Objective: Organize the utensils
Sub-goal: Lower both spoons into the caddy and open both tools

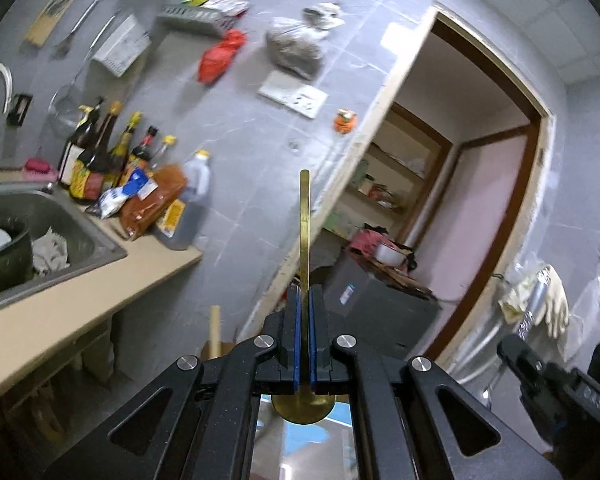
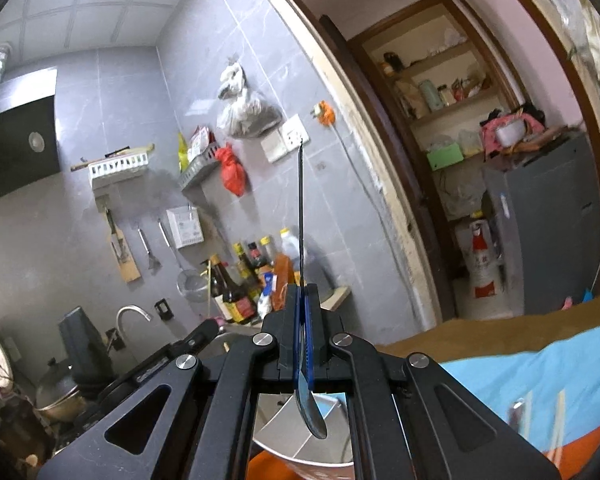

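A: Where are the utensils right now?

B: Both are in the air. The left tongs (image 1: 305,300) are clamped flat on a gold spoon (image 1: 304,232); its handle runs forward, away from the camera, and its bowl hangs back under the tongs. The right tongs (image 2: 302,300) are pinched fully together on a dark spoon (image 2: 301,208), held the same way, thin handle out front, bowl (image 2: 311,416) drooping behind the pads.

A: And where would they go?

B: Probably the metal container (image 2: 284,432) with dividers that shows low in the right wrist view, sitting on a blue and orange cloth (image 2: 540,376). Neither spoon is in it yet.

A: What worries you from here?

B: Mostly the grip. Each spoon is caught on a narrow, smooth handle, and I judge the heavy bowl end could swing or pivot between the pads if a hand turns fast. Both views are blurred, so things look hurried.

A: Could one slip out?

B: It could, I think, and a slip here would drop it on the floor or into the sink (image 1: 60,232) on the left, not on the tabletop (image 1: 100,292).

A: Anything else?

B: The long handles stick out far ahead. The bottles (image 1: 100,160) stand crowded at the far edge, beside the sink, and a swing that way could knock one over. The two tongs are also near each other, so the handles could clash on the way to the container.
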Motion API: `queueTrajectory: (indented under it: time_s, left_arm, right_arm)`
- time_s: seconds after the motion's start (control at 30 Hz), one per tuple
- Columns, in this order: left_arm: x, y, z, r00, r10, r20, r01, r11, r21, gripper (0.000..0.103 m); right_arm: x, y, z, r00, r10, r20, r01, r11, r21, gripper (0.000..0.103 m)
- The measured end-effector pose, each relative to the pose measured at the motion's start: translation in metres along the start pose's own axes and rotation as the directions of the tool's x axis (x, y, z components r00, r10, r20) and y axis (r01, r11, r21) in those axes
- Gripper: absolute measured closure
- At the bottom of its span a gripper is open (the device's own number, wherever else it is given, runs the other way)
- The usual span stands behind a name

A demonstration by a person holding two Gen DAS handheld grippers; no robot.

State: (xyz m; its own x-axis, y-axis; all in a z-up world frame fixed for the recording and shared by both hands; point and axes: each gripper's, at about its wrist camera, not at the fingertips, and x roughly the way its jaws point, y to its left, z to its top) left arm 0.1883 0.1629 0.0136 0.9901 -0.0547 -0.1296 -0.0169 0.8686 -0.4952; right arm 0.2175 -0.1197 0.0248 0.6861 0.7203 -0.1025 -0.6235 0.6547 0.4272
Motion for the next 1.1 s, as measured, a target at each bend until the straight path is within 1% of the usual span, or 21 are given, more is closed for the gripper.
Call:
queueTrajectory:
  time_s: [0.13, 0.27, 0.43, 0.5, 0.63, 0.77, 0.87, 1.1]
  left_arm:
    - [0.007, 0.013, -0.010, 1.000, -0.002, -0.001, 0.002, 1.000, -0.021, 0.102]
    - [0.008, 0.021, -0.017, 0.999, -0.033, 0.009, 0.034, 0.997, -0.063, 0.102]
    - [0.010, 0.023, -0.018, 0.998, -0.050, 0.026, 0.052, 0.995, -0.081, 0.102]
    - [0.009, 0.022, -0.021, 0.998, -0.052, 0.032, 0.055, 0.996, -0.066, 0.102]
    - [0.008, 0.017, -0.035, 0.999, -0.036, 0.039, 0.037, 0.999, -0.007, 0.102]
    - [0.004, 0.010, -0.048, 0.997, -0.015, 0.070, 0.011, 0.999, 0.049, 0.102]
    - [0.001, 0.005, -0.056, 0.994, -0.001, 0.106, -0.010, 0.994, 0.106, 0.102]
    - [0.003, 0.001, -0.075, 0.991, 0.036, 0.127, -0.060, 0.980, 0.191, 0.102]
  right_arm:
    - [0.014, -0.002, -0.019, 0.999, -0.019, -0.029, 0.020, 1.000, 0.002, 0.103]
    - [0.021, -0.001, -0.029, 0.998, -0.039, -0.045, 0.038, 0.999, -0.011, 0.102]
    - [0.025, 0.001, -0.037, 0.997, -0.046, -0.055, 0.045, 0.999, -0.027, 0.102]
    - [0.025, 0.001, -0.042, 0.997, -0.050, -0.053, 0.048, 0.998, -0.030, 0.102]
    - [0.026, 0.001, -0.048, 0.997, -0.048, -0.063, 0.046, 0.998, -0.032, 0.102]
    - [0.027, -0.001, -0.053, 0.997, -0.041, -0.066, 0.039, 0.999, -0.034, 0.101]
    - [0.029, -0.001, -0.057, 0.997, -0.038, -0.070, 0.036, 0.999, -0.033, 0.101]
    - [0.031, -0.001, -0.061, 0.996, -0.037, -0.083, 0.033, 0.998, -0.046, 0.101]
